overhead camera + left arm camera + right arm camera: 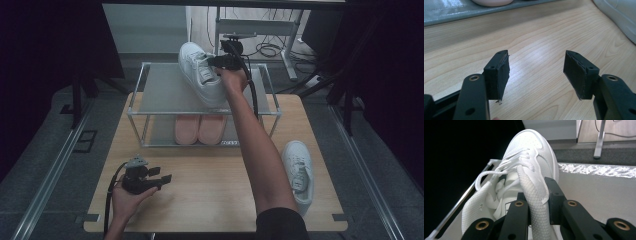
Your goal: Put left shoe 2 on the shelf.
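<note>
High view: right gripper clamps white sneaker on rack top shelf, right side; second sneaker waits at table's right edge.
Left gripper view: left gripper released, idle.
Right gripper view: jaws pinch the collar.

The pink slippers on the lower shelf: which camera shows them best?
The high view: both pink slippers lie side by side on the rack's lower shelf. The left gripper view catches just one pink toe edge at its top.
</note>
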